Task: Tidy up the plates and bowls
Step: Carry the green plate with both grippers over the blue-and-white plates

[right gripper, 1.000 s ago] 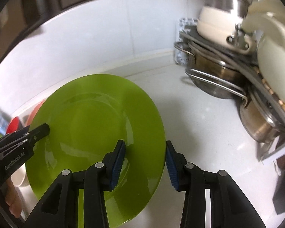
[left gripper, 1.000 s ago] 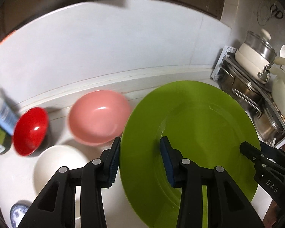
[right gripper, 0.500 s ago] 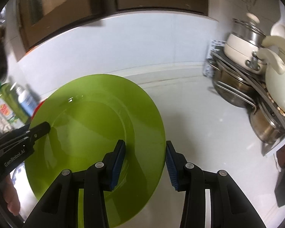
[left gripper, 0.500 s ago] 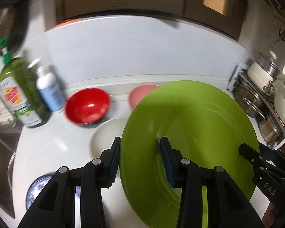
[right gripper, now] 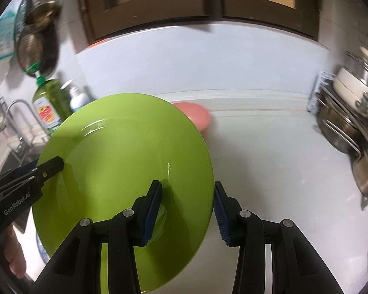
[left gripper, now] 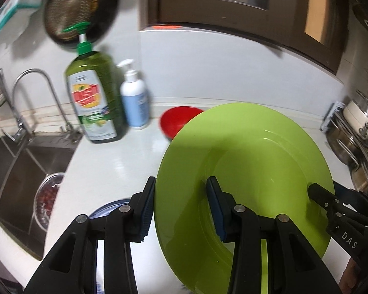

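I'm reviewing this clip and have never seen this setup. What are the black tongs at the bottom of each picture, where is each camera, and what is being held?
No robot here: a person carries two hand-held grippers, each with a fisheye camera looking along its jaws. The left gripper and right gripper each clamp one edge of the same green plate, carried above the white counter. Each camera also sees the other gripper's tip on the plate's far edge. On the counter stand a red bowl, a pink bowl, a green soap bottle and a white pump bottle. A sink lies beyond.
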Tool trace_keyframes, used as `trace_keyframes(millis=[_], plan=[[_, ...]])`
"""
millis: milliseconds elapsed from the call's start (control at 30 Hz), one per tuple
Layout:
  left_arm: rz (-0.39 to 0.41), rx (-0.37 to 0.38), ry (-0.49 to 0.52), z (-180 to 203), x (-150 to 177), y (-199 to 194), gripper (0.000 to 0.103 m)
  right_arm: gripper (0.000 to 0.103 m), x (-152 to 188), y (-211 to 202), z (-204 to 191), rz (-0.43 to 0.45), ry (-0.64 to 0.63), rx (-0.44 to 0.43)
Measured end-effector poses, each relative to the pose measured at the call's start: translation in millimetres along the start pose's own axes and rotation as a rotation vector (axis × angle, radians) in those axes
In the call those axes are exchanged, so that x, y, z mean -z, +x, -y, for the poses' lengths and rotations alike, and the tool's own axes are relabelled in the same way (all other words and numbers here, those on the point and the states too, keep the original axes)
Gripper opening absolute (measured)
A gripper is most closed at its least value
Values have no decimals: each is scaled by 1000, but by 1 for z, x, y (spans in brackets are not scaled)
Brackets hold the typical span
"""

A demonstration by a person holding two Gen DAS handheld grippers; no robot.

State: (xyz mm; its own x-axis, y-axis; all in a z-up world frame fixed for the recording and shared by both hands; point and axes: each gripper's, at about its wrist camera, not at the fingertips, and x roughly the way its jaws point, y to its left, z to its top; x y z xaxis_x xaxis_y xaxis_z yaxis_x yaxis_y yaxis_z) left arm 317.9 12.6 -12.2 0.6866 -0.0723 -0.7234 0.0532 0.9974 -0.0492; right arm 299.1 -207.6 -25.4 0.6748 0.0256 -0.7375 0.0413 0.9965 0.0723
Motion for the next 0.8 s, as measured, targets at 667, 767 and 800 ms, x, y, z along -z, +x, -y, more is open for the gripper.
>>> trace_keyframes(millis=[667,767,800], plan=[[-83,-144,-138,-117,48,-10,41,43,9,28,-123,-85,-185,-155],[-120,-153,-165,-128,58,-4,41,43,17,37,-139,-115,-221,-165],[-128,-157,-167,-131,61,-2,41,43,20,39,-141,-123,-230,-166]])
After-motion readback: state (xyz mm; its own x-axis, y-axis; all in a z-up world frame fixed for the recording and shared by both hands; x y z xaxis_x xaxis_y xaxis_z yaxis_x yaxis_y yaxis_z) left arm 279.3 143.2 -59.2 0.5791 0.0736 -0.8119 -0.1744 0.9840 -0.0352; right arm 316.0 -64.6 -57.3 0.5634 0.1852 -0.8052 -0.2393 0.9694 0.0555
